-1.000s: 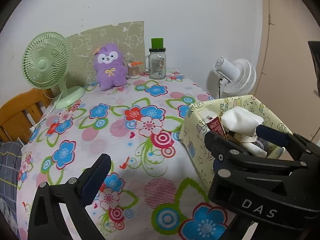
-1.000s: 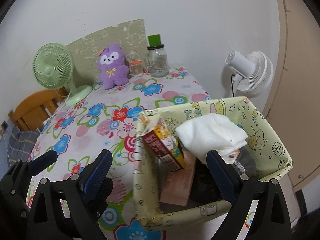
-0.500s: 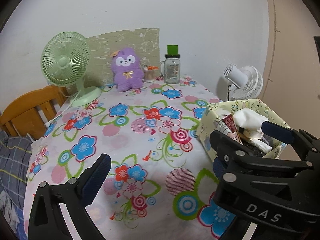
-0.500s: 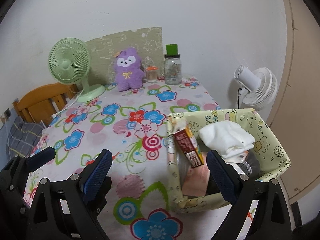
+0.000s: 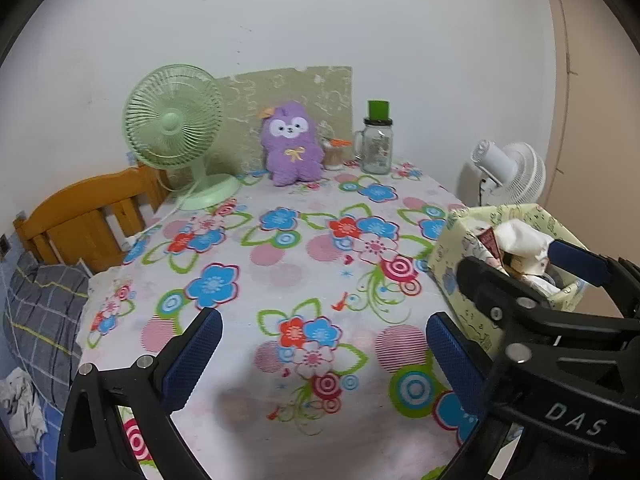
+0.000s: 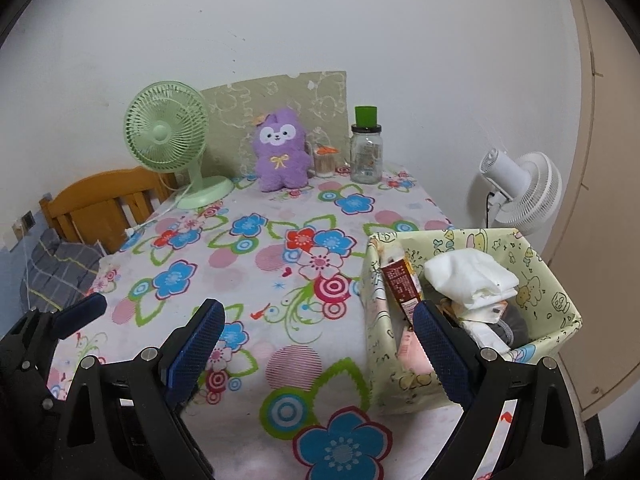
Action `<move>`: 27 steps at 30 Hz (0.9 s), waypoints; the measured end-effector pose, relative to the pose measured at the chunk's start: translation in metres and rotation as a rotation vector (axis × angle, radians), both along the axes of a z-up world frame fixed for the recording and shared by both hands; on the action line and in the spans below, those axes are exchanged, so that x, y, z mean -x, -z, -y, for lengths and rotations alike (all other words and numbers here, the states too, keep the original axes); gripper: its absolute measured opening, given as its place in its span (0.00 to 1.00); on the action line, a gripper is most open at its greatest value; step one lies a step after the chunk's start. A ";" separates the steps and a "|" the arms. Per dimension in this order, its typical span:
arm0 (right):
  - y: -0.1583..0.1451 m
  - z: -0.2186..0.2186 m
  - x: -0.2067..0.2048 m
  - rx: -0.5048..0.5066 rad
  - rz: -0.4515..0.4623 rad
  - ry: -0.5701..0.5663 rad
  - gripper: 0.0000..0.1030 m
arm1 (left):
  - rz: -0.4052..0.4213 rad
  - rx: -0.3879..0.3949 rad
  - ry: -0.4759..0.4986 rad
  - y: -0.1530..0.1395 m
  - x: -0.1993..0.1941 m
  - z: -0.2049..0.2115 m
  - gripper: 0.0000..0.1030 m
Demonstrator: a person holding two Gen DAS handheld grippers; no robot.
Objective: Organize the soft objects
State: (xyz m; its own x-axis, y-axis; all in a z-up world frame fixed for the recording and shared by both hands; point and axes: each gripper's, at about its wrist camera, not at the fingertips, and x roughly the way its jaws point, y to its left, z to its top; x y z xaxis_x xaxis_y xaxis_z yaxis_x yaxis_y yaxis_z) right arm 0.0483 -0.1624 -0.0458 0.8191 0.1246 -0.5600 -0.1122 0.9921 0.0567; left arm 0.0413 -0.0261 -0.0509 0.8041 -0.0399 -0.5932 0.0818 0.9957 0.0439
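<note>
Both tools spread wide and empty over the flowered table, plush far ahead.

My left gripper (image 5: 320,356) and right gripper (image 6: 316,344) each hold nothing, fingers far apart above the tablecloth (image 5: 304,264). The purple plush (image 5: 292,144) sits upright well ahead of both, at the far edge against the wall, between the green fan (image 5: 176,128) and the glass jar (image 5: 376,148). Only my right view looks down into the yellow box (image 6: 532,276) just ahead to its right: a folded white cloth (image 6: 472,280) on top, a red carton (image 6: 400,284) leaning at its left wall. From the left view the right tool's body covers most of that box. What lies under the cloth I cannot make out.
</note>
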 end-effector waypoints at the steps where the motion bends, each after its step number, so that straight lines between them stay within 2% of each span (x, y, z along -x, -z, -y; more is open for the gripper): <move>1: -0.001 -0.001 0.002 0.000 0.005 -0.002 0.94 | 0.004 0.000 -0.008 -0.001 0.002 -0.003 1.00; 11: -0.015 -0.002 0.021 -0.003 0.061 -0.006 0.94 | 0.051 -0.002 -0.079 -0.016 0.020 -0.029 1.00; 27: -0.028 0.009 0.043 0.009 0.121 0.005 0.94 | 0.117 0.002 -0.080 -0.032 0.041 -0.035 1.00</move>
State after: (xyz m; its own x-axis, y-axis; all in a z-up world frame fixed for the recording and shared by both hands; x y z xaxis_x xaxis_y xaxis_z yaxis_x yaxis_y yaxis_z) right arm 0.0052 -0.1716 -0.0181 0.8811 0.1164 -0.4584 -0.1132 0.9930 0.0345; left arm -0.0001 0.0084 -0.0190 0.8685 0.0261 -0.4949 -0.0033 0.9989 0.0469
